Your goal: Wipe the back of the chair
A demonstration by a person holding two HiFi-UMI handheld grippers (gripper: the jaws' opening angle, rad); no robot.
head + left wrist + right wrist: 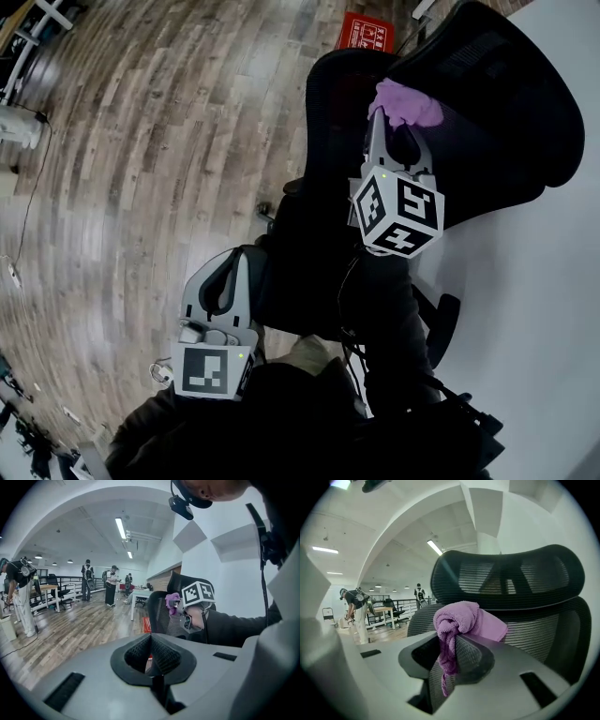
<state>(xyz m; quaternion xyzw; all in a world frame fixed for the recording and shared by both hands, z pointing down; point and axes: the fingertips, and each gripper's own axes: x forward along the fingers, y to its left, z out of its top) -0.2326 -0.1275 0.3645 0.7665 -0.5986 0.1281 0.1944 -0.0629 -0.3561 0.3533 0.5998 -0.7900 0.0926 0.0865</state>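
Chair back (543,630): black mesh, directly ahead of your right tool (451,648). Purple cloth (464,618): pinched in that tool's jaws, bunched over their tips, close to the mesh; contact unclear. Your left tool (151,656): jaws pressed together, empty, well apart from the cloth.

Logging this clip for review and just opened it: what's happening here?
A person with a gripper in each hand is working on a black mesh office chair. The right gripper is shut on a purple cloth, held up at the chair's upper back, just below the headrest. Whether the cloth touches the mesh can't be told. The left gripper hangs lower and off to the side, jaws together and empty.
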